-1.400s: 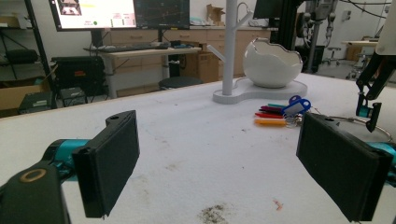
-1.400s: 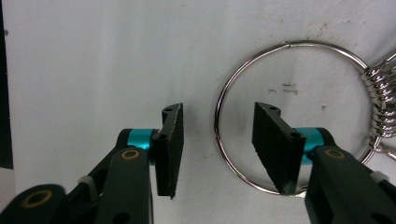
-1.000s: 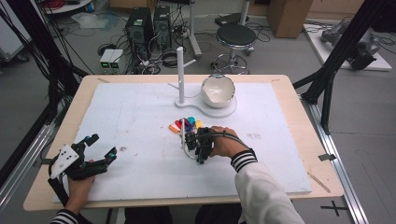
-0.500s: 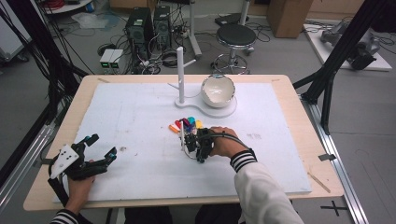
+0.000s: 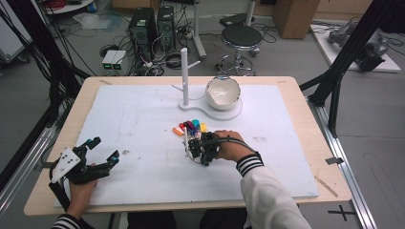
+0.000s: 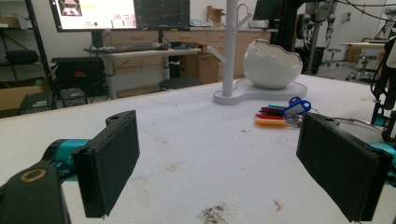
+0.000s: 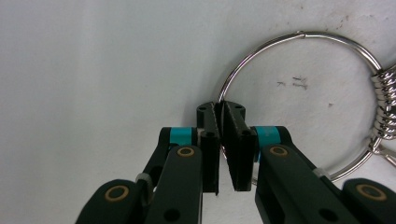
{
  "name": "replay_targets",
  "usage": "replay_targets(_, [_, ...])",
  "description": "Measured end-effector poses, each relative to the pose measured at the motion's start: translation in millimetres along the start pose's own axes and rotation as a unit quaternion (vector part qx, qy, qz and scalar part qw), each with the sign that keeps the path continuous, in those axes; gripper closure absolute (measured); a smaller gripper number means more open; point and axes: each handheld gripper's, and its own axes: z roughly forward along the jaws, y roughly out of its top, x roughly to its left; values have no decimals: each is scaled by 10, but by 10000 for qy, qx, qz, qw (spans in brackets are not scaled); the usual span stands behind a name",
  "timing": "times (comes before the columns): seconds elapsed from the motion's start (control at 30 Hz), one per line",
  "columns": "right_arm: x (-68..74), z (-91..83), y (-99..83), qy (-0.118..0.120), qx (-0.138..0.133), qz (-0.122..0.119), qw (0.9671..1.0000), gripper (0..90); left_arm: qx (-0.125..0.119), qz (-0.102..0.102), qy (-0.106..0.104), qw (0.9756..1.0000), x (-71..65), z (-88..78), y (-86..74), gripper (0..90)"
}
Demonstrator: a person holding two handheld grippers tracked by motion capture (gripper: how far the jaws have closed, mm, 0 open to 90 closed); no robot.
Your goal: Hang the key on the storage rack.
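High view: the right tongs (image 5: pixel 190 145) are pressed down at mid-tabletop (image 5: pixel 143 124), just near of a fan of coloured key tags (image 5: pixel 191 127); the left tongs (image 5: pixel 98 152) are rested at the near left edge.

Left gripper view: the left tongs (image 6: pixel 219 154) are seen spread wide and empty, with the tags lying far right before a white stand (image 6: pixel 229 51).

Right gripper view: the right tongs (image 7: pixel 223 112), whose jaws have just been closing, are pinched shut on the thin wire of the key ring (image 7: pixel 299 35). Such a slim hold could be lost on lifting, since the hanging tags may swing the ring.
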Motion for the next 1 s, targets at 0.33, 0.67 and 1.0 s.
replay_targets(0.33, [28, -38, -5, -219, -75, 30, 9997, 872, -7, -4, 11, 10000, 2, 0, 0, 137])
replay_targets(0.67, [-28, -270, -142, -317, -937, 549, 9936, 875, -8, -6, 11, 10000, 2, 0, 0, 137])
replay_targets(1.0, [-128, -551, -394, -725, -1996, 1370, 9675, 881, -11, -8, 10, 10000, 3, 0, -1, 137])
